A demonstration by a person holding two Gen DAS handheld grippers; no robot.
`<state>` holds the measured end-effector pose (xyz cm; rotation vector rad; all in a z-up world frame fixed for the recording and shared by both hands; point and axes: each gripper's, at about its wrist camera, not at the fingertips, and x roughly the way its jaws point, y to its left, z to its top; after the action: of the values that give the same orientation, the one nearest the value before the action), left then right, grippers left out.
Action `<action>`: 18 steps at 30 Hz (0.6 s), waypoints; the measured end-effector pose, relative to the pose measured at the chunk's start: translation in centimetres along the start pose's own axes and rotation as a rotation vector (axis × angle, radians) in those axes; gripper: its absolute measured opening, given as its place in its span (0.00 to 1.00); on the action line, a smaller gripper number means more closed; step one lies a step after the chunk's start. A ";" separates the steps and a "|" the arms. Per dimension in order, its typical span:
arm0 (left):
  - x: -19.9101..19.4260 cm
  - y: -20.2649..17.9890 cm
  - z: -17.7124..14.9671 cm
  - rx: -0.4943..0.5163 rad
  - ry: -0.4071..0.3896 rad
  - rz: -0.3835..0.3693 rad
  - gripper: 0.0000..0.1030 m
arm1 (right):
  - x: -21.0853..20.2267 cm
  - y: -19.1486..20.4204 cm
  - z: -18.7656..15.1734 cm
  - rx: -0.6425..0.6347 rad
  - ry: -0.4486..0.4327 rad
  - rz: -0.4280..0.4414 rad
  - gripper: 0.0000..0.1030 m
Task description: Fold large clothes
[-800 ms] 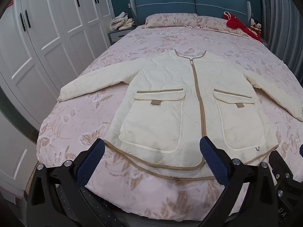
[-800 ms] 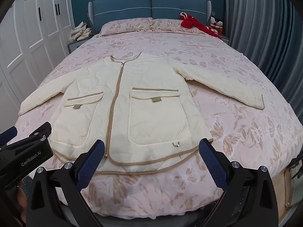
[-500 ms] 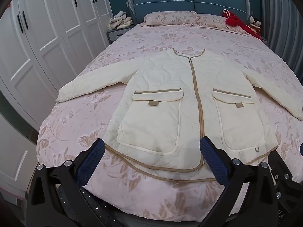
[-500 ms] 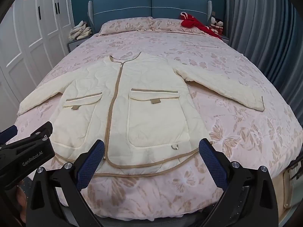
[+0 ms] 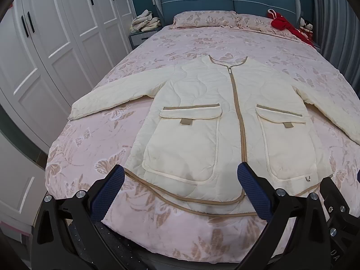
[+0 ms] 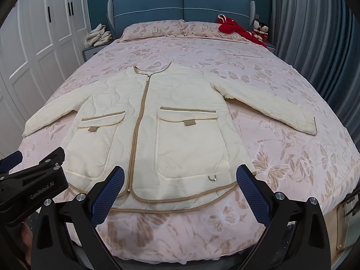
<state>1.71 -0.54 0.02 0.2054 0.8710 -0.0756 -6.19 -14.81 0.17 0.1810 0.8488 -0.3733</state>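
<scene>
Over the last moment I had lifted both tools slightly, so the cream jacket [image 5: 216, 121] sat lower in view, spread flat and zipped on the bed [image 5: 94, 139]. My left gripper [image 5: 180, 193] and right gripper [image 6: 180, 193] hung wide apart, empty, above its near hem. To my mind, folding had not yet started.

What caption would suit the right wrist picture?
Open right claw hovering at the hem of a cream jacket spread flat, sleeves out, on a pink bed.

Bed [image 5: 90, 148] in pink quilt: cream jacket [image 5: 202, 117] flat, pillows [image 6: 155, 28], red garment [image 6: 236, 28].
</scene>
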 end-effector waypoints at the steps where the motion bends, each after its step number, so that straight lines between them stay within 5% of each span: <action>1: 0.0 0.0 0.0 -0.001 0.000 0.001 0.95 | 0.0 0.1 0.1 -0.002 0.000 0.002 0.95; 18: -0.1 0.1 0.0 -0.002 0.000 0.002 0.95 | 0.0 0.0 0.1 -0.006 0.002 0.002 0.95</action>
<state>1.67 -0.45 0.08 0.2042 0.8705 -0.0730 -6.12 -14.87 0.18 0.1768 0.8518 -0.3688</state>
